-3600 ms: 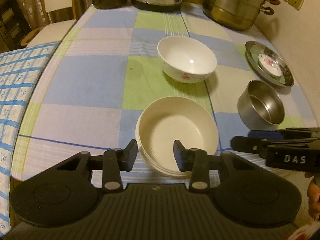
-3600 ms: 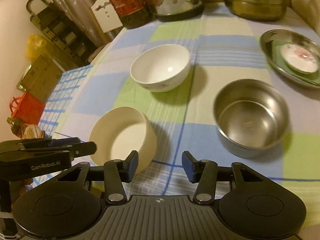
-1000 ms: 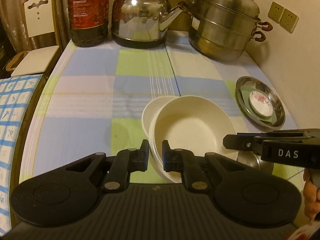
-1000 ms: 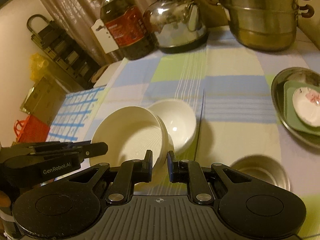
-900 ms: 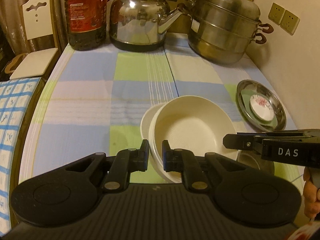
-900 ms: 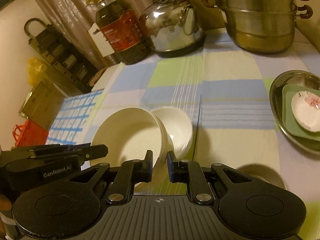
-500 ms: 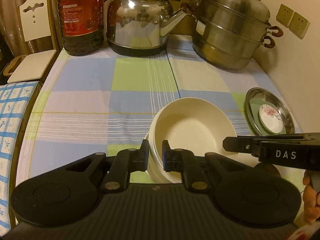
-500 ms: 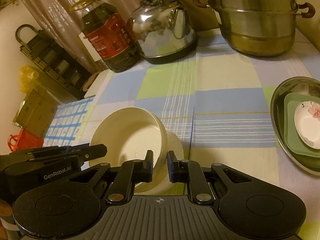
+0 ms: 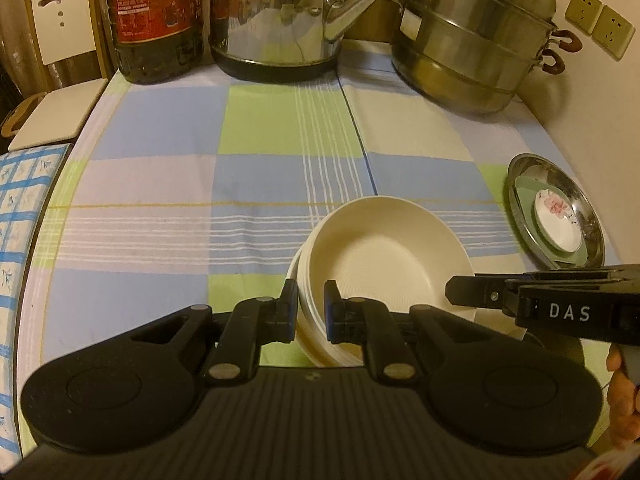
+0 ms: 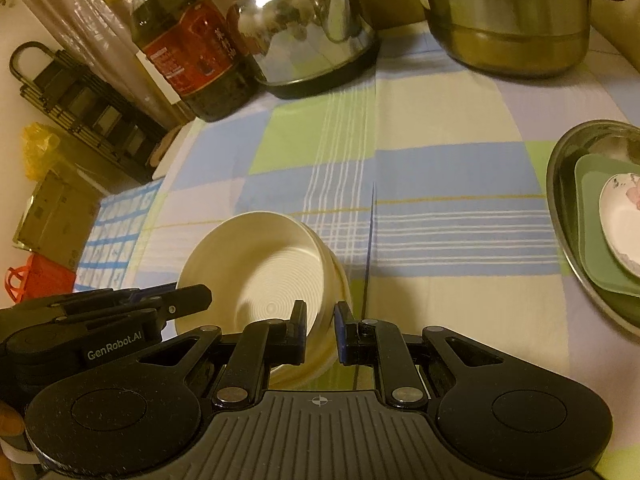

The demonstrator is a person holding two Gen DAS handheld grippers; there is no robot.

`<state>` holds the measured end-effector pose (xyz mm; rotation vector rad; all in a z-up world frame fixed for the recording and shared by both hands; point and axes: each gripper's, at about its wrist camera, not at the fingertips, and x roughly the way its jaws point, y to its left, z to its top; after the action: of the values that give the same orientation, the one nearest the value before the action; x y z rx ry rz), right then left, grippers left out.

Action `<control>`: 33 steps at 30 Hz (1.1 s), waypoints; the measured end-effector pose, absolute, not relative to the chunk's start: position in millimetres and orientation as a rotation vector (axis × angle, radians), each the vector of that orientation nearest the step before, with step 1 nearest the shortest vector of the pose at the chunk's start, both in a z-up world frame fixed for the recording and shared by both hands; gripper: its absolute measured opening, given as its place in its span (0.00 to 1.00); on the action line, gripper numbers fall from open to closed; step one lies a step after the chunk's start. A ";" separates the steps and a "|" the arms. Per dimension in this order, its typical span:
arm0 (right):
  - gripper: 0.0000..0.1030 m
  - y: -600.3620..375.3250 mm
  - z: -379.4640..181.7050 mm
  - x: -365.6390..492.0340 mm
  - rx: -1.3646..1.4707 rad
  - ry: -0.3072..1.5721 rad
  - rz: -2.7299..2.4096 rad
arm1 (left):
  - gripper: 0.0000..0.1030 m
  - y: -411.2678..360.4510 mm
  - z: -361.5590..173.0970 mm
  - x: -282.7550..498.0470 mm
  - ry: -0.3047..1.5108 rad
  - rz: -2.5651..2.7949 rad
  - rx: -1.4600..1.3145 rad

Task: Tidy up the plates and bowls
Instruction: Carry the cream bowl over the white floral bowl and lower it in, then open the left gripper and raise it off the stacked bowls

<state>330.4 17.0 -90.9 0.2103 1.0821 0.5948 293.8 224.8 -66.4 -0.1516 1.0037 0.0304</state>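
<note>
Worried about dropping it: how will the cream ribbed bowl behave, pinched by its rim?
The cream ribbed bowl looks rigid and probably light. Its wall seems smooth, so the left gripper and right gripper, both rim-pinching, might slip.

- Warm, yellowish indoor light, pretty dim overall.
- Checked tablecloth (image 9: pixel 260 140) in blue, green and cream over the table.
- Cream wall on the right with two wall sockets (image 9: pixel 600 24).
- White chair (image 9: pixel 60 80) with a cut-out back at the far left corner, curtains (image 10: pixel 80 12) behind.
- Blue grid-patterned cloth (image 9: pixel 20 220) just beside the table's left edge.
- Dark folded rack (image 10: pixel 80 108) leaning on the wall, yellow bag (image 10: pixel 38 148), cardboard box (image 10: pixel 52 216) and red bag (image 10: pixel 36 280) down on the floor.
</note>
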 end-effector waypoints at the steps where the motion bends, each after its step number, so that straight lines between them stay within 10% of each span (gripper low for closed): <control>1: 0.15 17.5 -91.5 330.6 0.210 1.085 0.594 | 0.11 225.1 -67.1 294.1 1.006 0.030 -0.151; 16: 0.18 15.4 -86.7 331.5 0.208 1.071 0.583 | 0.19 224.1 -62.4 292.2 1.017 0.036 -0.177; 21: 0.44 4.8 -72.3 320.9 0.224 1.019 0.586 | 0.22 221.6 -45.6 280.7 0.983 0.046 -0.184; 33: 0.50 -41.9 -45.0 268.6 0.283 0.961 0.609 | 0.27 207.0 -10.8 217.4 0.936 0.084 -0.184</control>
<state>268.6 -41.9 -45.0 0.2830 0.9612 0.6090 217.4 207.0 -10.8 -0.1839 0.9357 0.0839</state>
